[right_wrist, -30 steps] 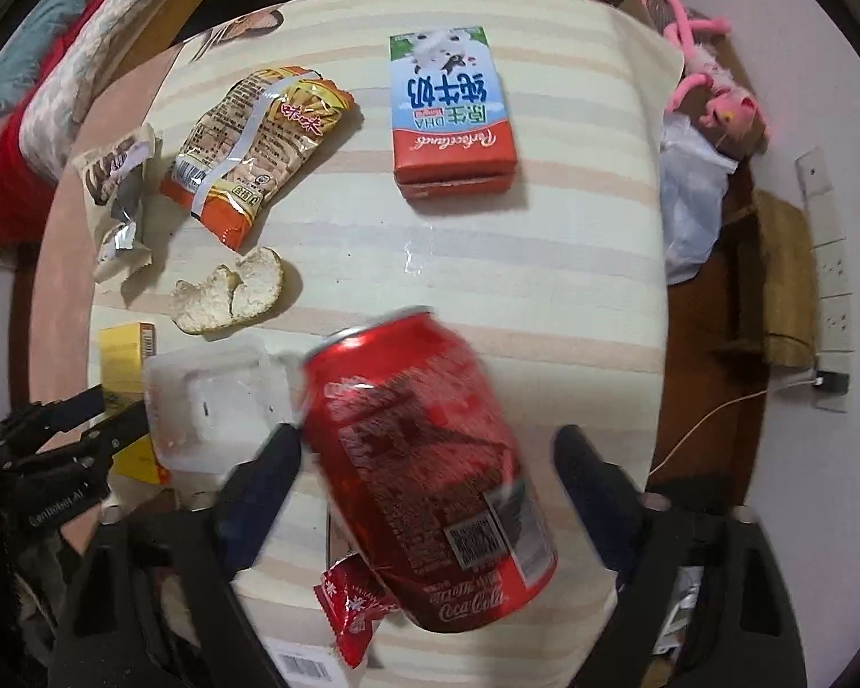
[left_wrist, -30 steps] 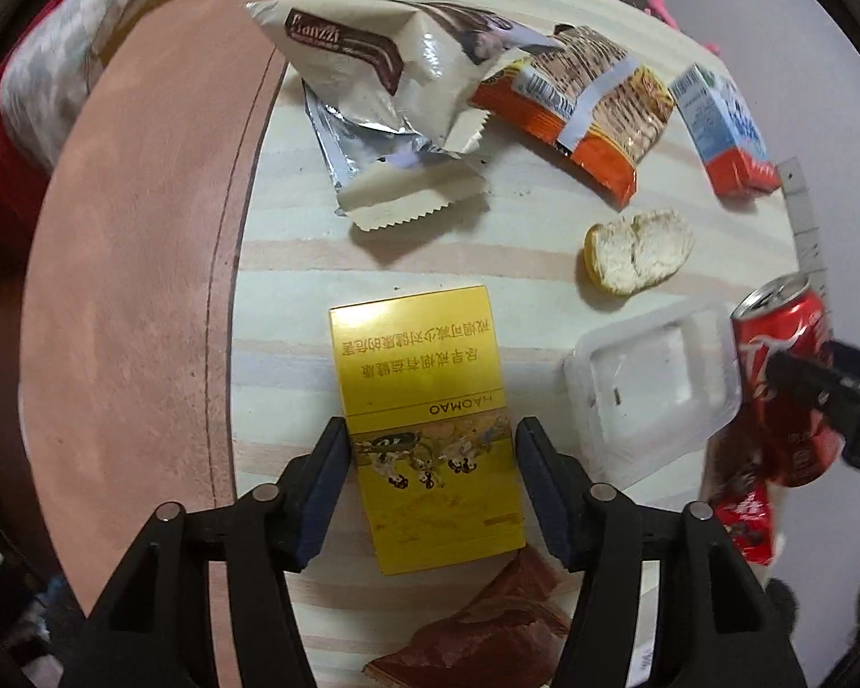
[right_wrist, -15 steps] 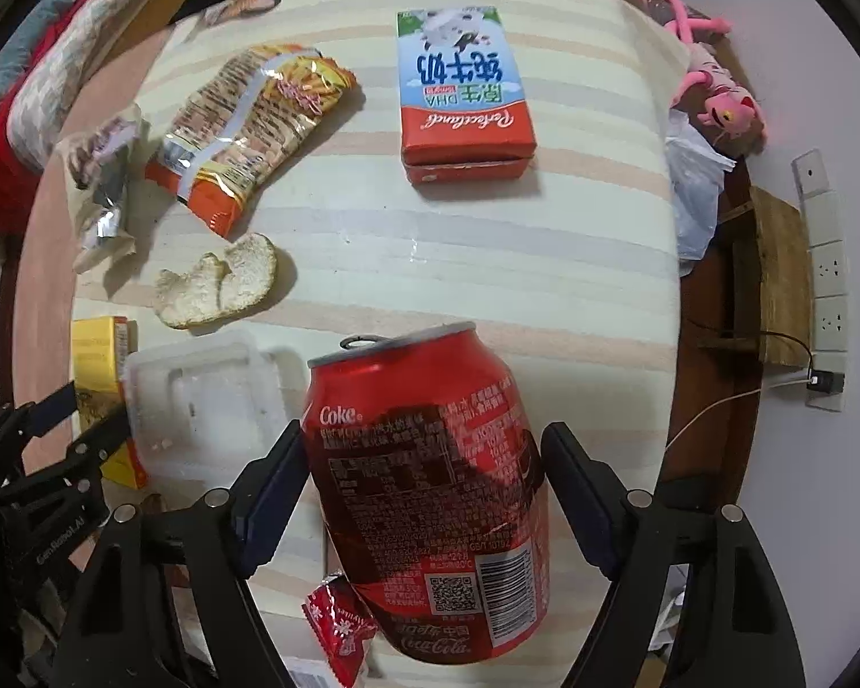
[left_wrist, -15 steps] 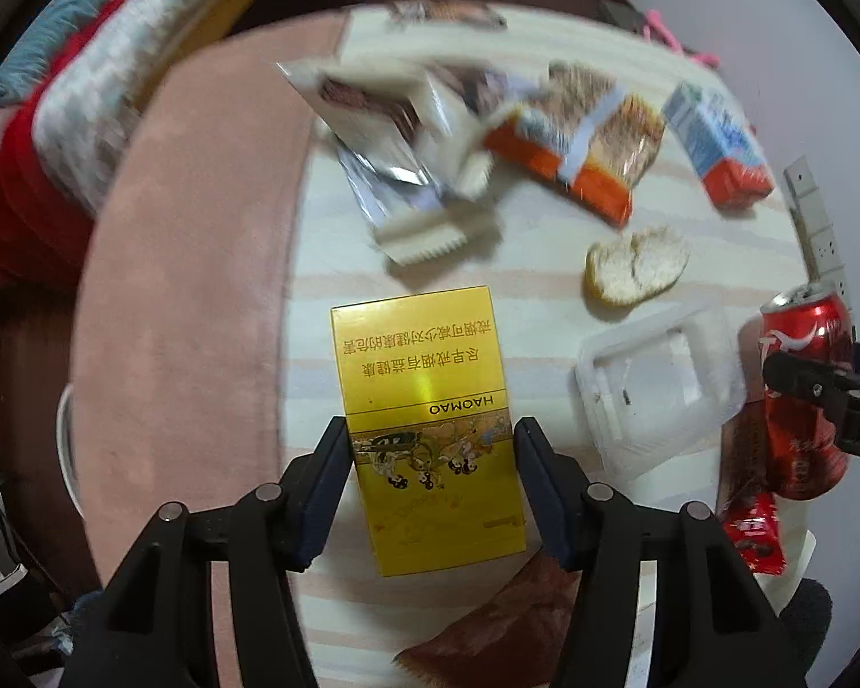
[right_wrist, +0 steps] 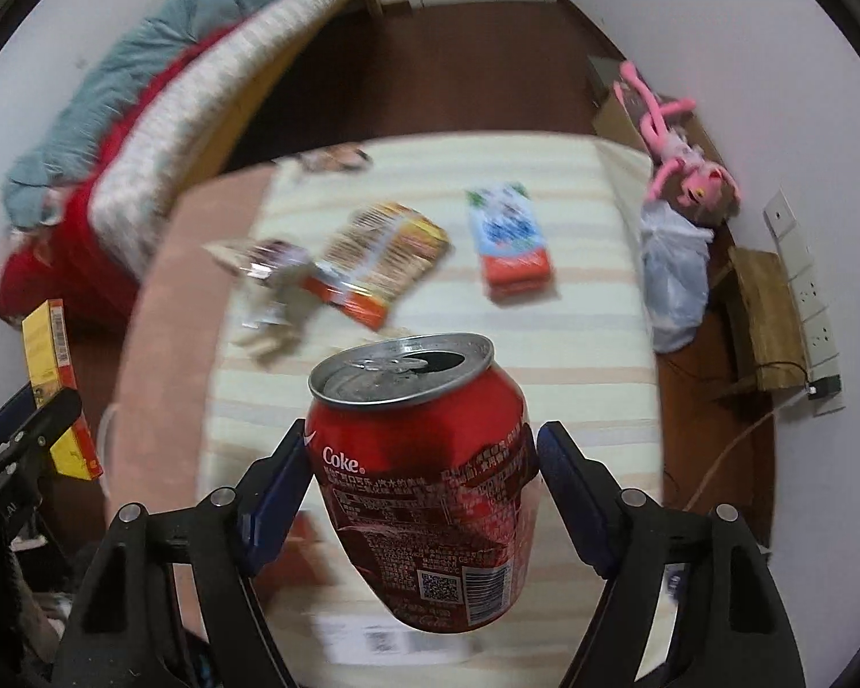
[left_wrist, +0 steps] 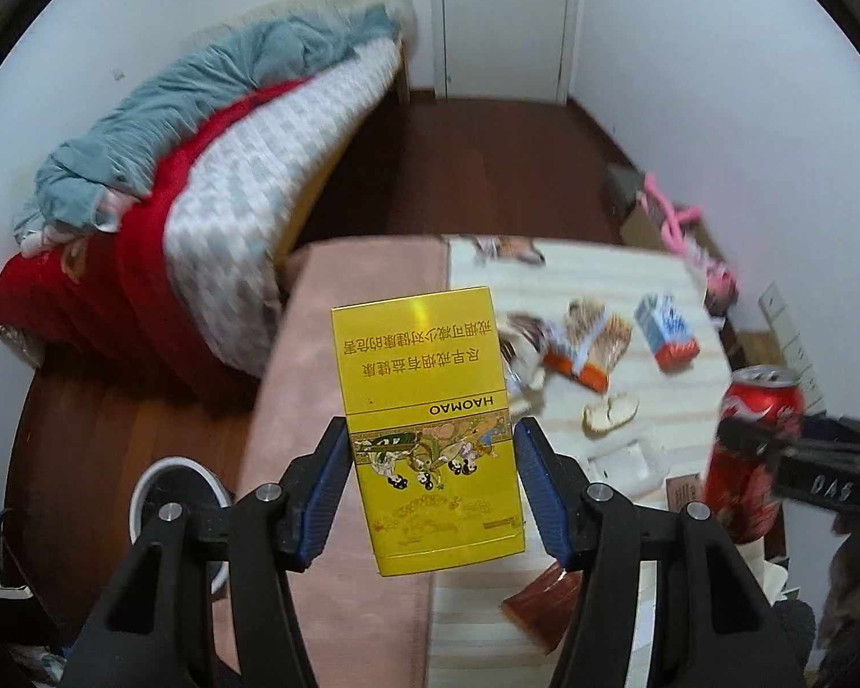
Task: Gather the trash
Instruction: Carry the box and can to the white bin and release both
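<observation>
A yellow cigarette box is hanging upright above the tabletop, pinched at its sides. A dented red cola can, tab opened, is tilting in the air. Snack wrappers and a milk carton are lying flat below.

1. Snack wrappers on the table are motion-blurred; print unreadable.
2. Yellow cigarette box hides part of the wrappers behind it.
3. Coke can partly covered by the right gripper.
4. Milk carton label smeared.
</observation>
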Available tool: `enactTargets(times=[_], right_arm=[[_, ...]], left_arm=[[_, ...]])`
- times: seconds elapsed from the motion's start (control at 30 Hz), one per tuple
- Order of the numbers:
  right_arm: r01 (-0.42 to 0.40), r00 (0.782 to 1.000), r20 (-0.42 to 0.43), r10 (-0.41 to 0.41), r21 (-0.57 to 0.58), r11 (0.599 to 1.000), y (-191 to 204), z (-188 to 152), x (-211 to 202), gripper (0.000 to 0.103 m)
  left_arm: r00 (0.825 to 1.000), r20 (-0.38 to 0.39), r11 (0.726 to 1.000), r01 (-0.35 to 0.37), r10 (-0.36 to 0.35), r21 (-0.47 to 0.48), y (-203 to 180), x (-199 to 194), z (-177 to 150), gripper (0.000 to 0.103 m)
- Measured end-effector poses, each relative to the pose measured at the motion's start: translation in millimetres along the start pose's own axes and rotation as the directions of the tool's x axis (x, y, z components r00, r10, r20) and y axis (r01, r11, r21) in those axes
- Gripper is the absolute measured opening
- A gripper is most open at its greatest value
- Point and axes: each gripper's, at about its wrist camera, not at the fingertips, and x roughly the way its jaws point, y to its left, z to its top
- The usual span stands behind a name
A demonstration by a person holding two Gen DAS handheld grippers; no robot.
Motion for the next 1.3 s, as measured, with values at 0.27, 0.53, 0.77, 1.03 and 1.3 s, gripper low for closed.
enactTargets(times=[0.27,0.53,0.77,1.03,1.3], right_arm=[[-0.138,0.988,0.059,0.141,-0.057,0.989,108,-20,-39,0.079],[-0.291,0.957,-0.029,0.29,-0.135,0.947,260,-52,-6,0.078],[-0.351,0.932,-0.158,0.326,-0.174,0.92,382,-73,73,0.078],[-0.379,0.895,-0.319,0.311,-0.181,0.907,481,-97,192,0.078],[-0.362,0.863,-0.431,0.263,-0.165,0.918,524,-108,282,0.082]], left_arm=[[0.997,0.079,0.998,-0.018,0.023,-0.064,94,-34,-7,0.054],[0.993,0.015,0.969,-0.108,0.115,-0.221,239,-24,-47,0.054],[0.988,-0.125,0.921,-0.129,0.089,-0.366,352,38,-92,0.054],[0.954,-0.284,0.841,-0.073,-0.098,-0.537,435,136,-148,0.055],[0.932,-0.345,0.761,-0.145,-0.109,-0.632,466,176,-181,0.102]])
